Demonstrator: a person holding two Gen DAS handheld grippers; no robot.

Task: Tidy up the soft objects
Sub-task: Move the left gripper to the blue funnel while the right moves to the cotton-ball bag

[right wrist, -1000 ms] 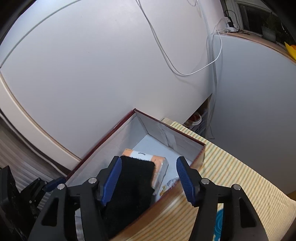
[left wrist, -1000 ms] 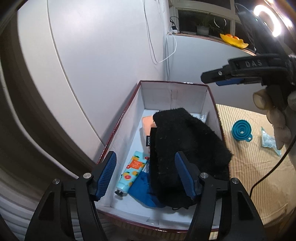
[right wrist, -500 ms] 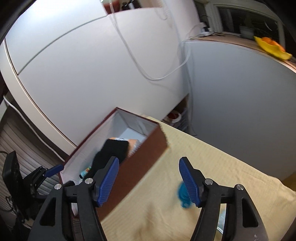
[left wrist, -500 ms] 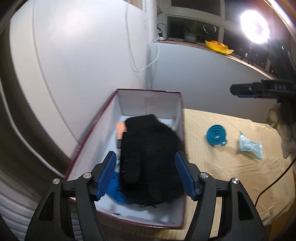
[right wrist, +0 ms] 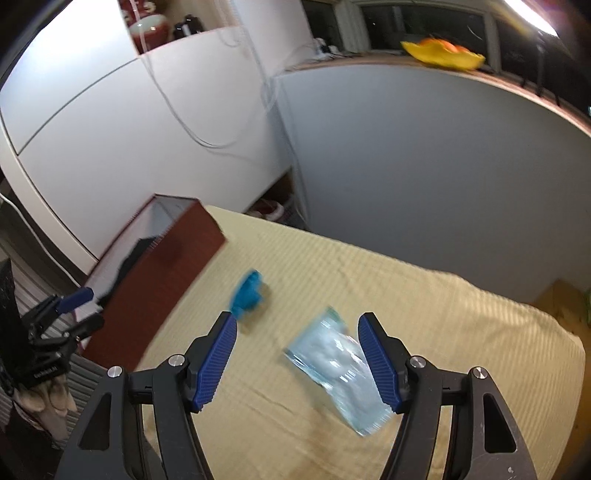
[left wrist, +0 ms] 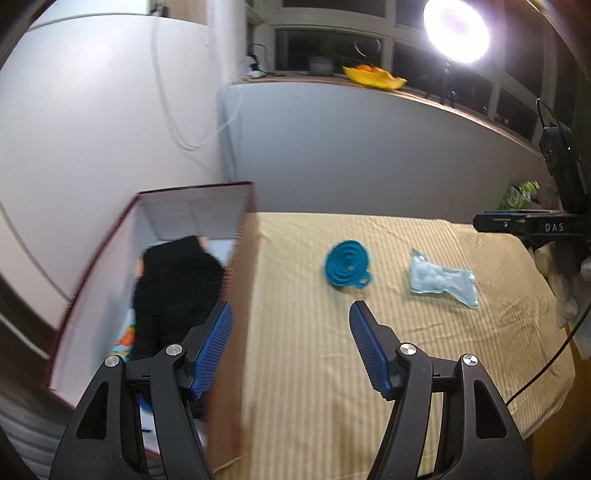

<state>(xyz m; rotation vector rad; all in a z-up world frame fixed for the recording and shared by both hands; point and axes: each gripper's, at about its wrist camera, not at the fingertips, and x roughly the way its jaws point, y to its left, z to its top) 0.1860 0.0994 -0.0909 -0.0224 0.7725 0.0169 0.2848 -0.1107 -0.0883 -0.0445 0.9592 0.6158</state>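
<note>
Currently I count one black fuzzy cloth (left wrist: 177,291) inside the red box (left wrist: 236,295) at the bench's left edge, one blue funnel (left wrist: 347,268) and one clear packet (right wrist: 336,365) mid-bench, with my left gripper (left wrist: 290,347) and right gripper (right wrist: 297,362) both spread wide, grasping nothing.

The room is dim, and most light comes from a round lamp (left wrist: 456,27) high on the right, which glares white. The yellow cloth (left wrist: 406,332) is lit evenly with soft shadows. The box (left wrist: 236,295) and the clear packet (right wrist: 338,369) look smeared by motion blur. Straight walls bend near the edges, and the corners go black.
</note>
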